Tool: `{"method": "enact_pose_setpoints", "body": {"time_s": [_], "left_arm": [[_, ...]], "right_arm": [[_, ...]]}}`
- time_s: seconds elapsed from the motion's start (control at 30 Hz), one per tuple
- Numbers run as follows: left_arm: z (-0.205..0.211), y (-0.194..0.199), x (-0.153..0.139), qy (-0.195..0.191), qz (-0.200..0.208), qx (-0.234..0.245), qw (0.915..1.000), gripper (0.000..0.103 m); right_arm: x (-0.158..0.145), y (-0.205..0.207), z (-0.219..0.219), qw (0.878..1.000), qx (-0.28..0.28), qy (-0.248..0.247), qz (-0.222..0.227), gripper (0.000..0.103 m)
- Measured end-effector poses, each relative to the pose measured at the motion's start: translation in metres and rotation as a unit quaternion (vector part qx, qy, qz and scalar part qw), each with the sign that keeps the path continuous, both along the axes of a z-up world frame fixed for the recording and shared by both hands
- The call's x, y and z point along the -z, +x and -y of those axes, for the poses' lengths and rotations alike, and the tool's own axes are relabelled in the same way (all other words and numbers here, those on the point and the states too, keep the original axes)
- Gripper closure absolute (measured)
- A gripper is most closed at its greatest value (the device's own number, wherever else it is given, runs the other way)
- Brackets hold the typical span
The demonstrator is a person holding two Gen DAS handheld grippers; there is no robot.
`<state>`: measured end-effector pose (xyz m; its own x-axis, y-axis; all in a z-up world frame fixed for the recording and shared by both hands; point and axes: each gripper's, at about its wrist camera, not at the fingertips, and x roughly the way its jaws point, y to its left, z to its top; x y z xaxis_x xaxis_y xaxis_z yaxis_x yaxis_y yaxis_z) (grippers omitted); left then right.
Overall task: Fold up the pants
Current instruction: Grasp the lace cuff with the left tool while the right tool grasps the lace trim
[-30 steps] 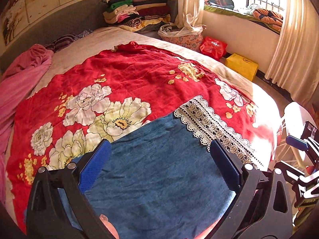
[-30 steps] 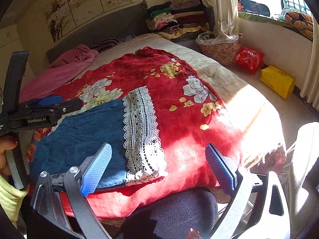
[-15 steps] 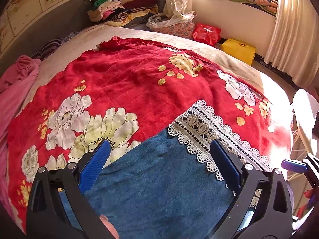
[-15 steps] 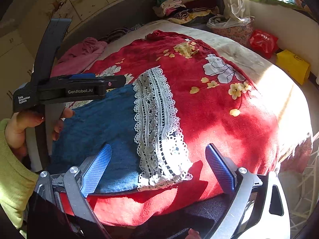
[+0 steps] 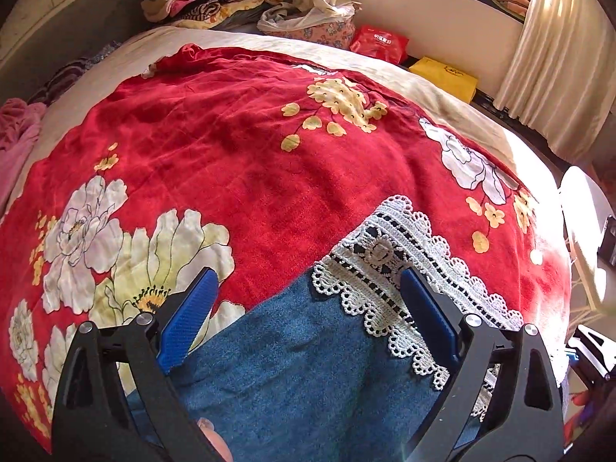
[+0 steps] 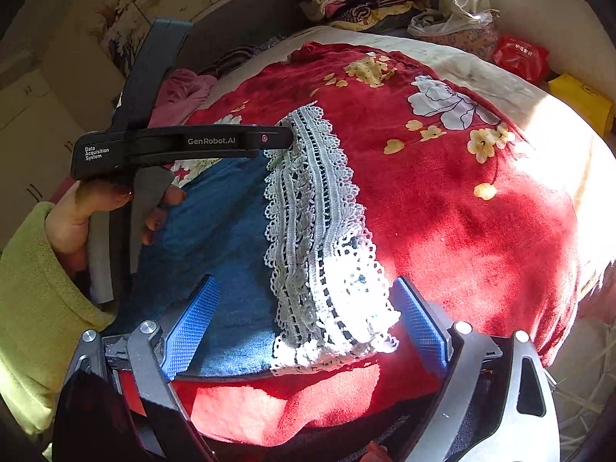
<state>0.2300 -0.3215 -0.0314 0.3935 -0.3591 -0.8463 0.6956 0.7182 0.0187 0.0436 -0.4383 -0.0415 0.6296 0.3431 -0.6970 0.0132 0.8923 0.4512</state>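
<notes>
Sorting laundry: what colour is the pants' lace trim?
White lace trim on blue pants, clearest in the right wrist view.

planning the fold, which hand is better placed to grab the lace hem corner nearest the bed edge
Right. The right gripper frames the near corner of the white lace hem on the blue denim pants, its fingers having just been closing, not yet pressing. The left gripper straddles the far end.
</notes>
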Motion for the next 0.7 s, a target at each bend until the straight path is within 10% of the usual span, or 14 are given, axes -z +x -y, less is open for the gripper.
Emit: {"method": "enact_pose_setpoints", "body": {"time_s": [0.4, 0.7], "left_arm": [[0.011, 0.001, 0.015, -0.038, -0.057, 0.074, 0.9949, 0.044], [0.013, 0.002, 0.021, -0.033, -0.052, 0.074, 0.9954, 0.038]], "right_arm": [[0.012, 0.009, 0.001, 0.999, -0.006, 0.030, -0.007, 0.056], [0.012, 0.009, 0.005, 0.999, -0.002, 0.041, -0.004, 0.071]]}}
